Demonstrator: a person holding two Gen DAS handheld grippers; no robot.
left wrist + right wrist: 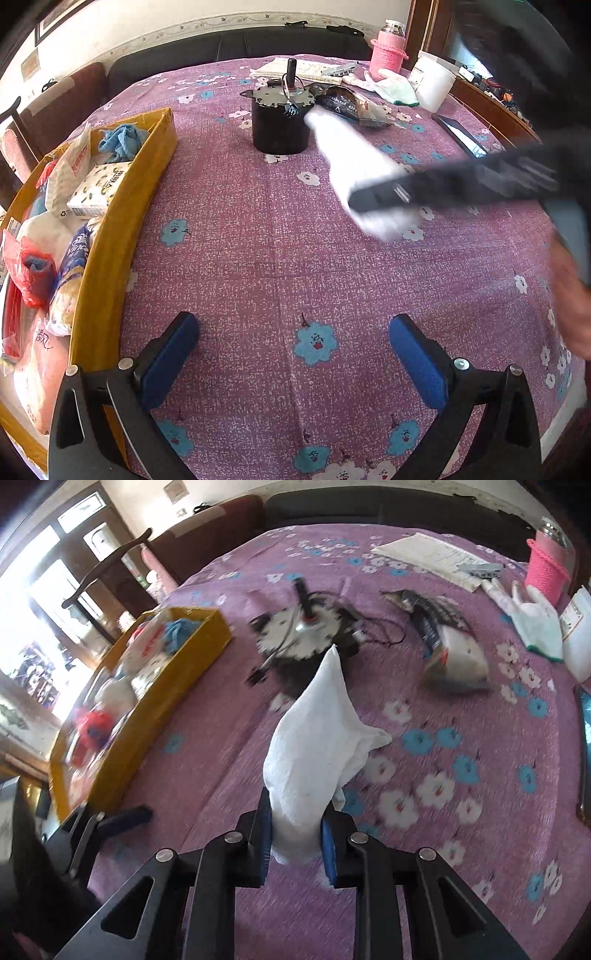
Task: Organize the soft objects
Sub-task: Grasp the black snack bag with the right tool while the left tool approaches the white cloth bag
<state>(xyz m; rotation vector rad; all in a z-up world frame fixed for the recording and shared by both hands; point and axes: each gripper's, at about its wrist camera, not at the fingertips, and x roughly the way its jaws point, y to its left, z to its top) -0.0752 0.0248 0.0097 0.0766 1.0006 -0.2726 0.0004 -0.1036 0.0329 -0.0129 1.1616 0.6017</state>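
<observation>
Both grippers had a job: my right gripper (295, 834) was pinched on the white cloth (314, 746), pads pressed into its bunched lower end so the rest stood up clear of the tablecloth (443, 849) and would not drag, I judged. The cloth hung over the table's middle, near the black motor (303, 635). My left gripper (291, 354) hovered spread and empty beside the yellow box (122, 229), where other soft things already lay, likely the cloth's destination.
</observation>
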